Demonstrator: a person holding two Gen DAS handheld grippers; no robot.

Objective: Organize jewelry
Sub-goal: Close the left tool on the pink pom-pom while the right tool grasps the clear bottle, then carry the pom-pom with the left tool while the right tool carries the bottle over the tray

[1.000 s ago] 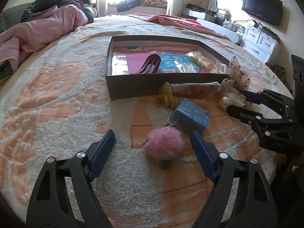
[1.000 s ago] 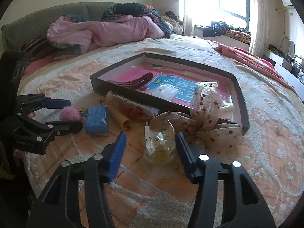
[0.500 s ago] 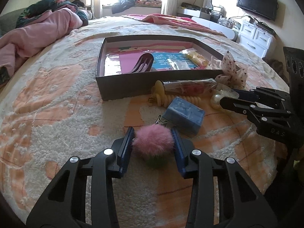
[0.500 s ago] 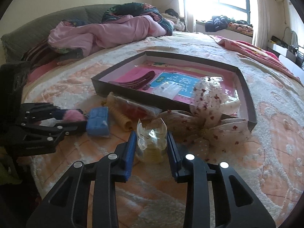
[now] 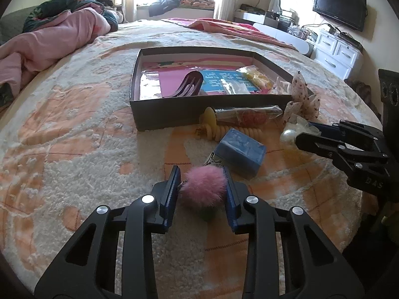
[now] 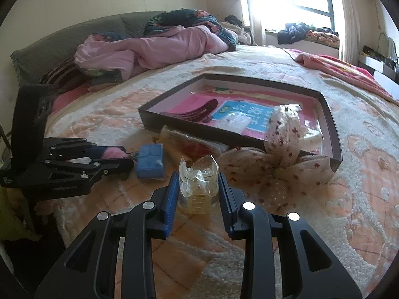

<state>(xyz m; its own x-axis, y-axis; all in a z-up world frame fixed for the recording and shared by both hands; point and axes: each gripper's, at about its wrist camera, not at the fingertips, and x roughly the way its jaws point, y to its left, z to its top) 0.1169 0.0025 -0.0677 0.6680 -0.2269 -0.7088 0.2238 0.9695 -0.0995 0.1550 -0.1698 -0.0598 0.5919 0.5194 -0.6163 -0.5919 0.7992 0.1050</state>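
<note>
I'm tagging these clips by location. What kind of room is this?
Most likely a home bedroom. The work happens on a bed with a fuzzy blanket, a rumpled pink quilt lies at its head, and a wall-mounted TV hangs over a white dresser.

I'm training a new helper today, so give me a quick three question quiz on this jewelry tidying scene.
1. True or false: the left gripper is shut on the pink pompom.
2. What does the right gripper hold? A) blue box B) clear packet C) spotted bow
3. Which dark hair accessory lies inside the tray?

Key: 1 true. 2 B, the clear packet. 3 the dark hair comb.
</note>
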